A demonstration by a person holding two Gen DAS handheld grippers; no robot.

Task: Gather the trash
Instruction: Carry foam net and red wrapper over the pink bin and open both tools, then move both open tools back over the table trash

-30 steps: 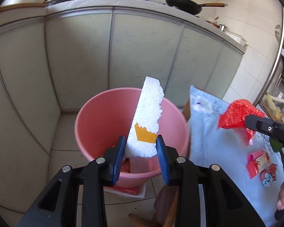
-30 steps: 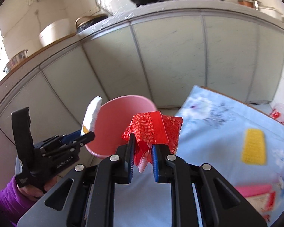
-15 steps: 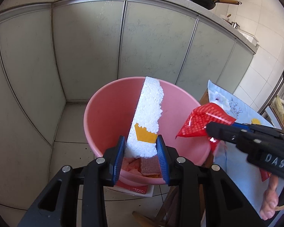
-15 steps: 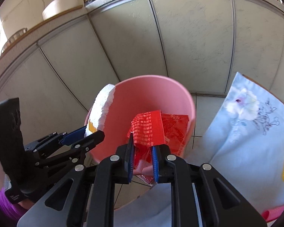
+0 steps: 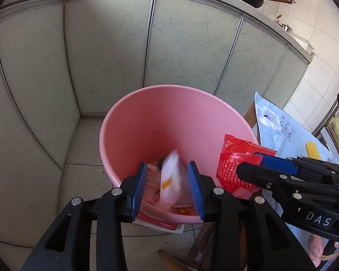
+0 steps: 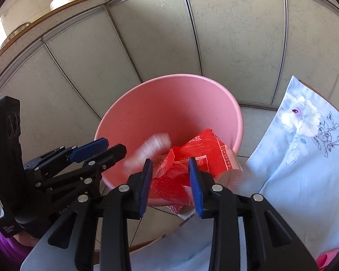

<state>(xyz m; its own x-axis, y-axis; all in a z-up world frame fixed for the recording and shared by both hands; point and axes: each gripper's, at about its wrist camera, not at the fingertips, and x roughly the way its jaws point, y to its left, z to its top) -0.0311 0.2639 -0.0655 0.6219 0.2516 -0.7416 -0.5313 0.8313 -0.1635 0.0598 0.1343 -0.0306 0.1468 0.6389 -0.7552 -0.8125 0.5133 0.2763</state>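
Observation:
A pink bucket [image 5: 147, 122] stands on the floor below both grippers; it also shows in the right wrist view [image 6: 169, 103]. My left gripper [image 5: 168, 188] is open over its near rim. The white foam piece [image 5: 170, 180] is blurred, falling into the bucket between the fingers, and it shows as a blur in the right wrist view [image 6: 149, 151]. My right gripper [image 6: 170, 180] is open, and the red plastic wrapper [image 6: 192, 158] sits loose between its fingers above the bucket. The wrapper [image 5: 235, 164] is seen at the bucket's right rim in the left wrist view.
Grey cabinet doors [image 5: 124, 45] stand behind the bucket. A table with a light blue flowered cloth [image 6: 305, 146] is to the right, with a yellow item [image 5: 313, 150] on it. Other trash [image 5: 156, 189] lies in the bucket bottom. A red and white pack [image 5: 160, 224] lies under the bucket.
Both grippers have opened. The foam piece has left the left gripper and is dropping into the bucket. The red wrapper has come loose in the right gripper over the bucket.

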